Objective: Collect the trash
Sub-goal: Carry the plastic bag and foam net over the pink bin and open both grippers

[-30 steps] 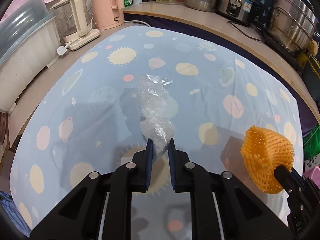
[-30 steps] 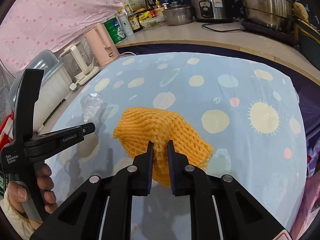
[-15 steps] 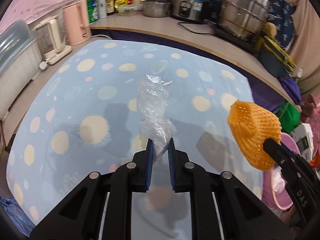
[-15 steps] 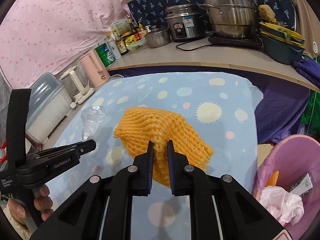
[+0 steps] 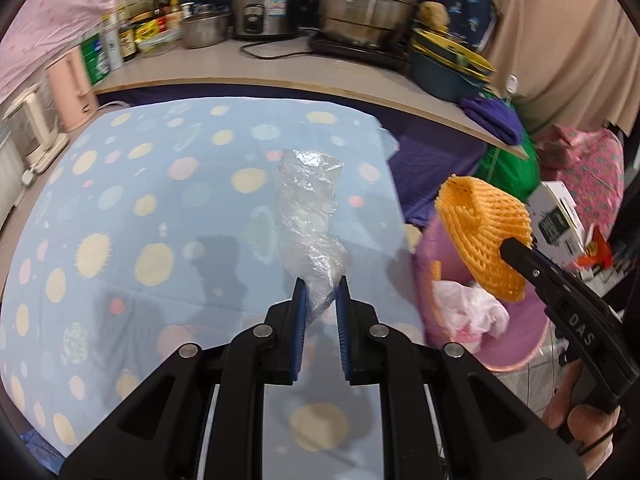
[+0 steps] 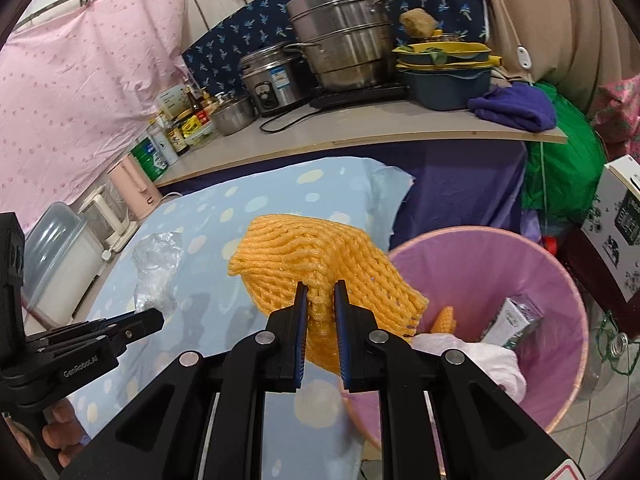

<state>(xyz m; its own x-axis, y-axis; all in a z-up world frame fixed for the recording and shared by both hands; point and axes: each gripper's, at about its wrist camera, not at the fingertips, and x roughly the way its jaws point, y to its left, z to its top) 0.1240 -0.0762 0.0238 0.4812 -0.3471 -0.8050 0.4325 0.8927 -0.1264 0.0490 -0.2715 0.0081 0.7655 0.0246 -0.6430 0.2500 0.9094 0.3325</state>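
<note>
My left gripper (image 5: 321, 289) is shut on a crumpled clear plastic bag (image 5: 308, 216) and holds it above the right part of the blue spotted tablecloth (image 5: 140, 208). The bag also shows in the right wrist view (image 6: 156, 268). My right gripper (image 6: 321, 291) is shut on an orange foam fruit net (image 6: 316, 264), held at the left rim of a pink trash bin (image 6: 500, 272). The net (image 5: 484, 236) and the bin (image 5: 520, 344) also show in the left wrist view. The bin holds white crumpled paper (image 6: 480, 356), a small carton (image 6: 516, 316) and another orange piece.
A counter (image 6: 360, 128) behind the table carries steel pots (image 6: 340, 48), a rice cooker, bottles and a purple cloth (image 6: 516, 108). A pink kettle (image 5: 72, 92) and white appliances stand at the table's left. A green bag (image 6: 560, 184) and a box (image 6: 624, 220) stand beyond the bin.
Both grippers have swung right with their loads, from over the tablecloth towards the pink bin. The orange net now hangs at the bin's rim. Both grips are unchanged.
</note>
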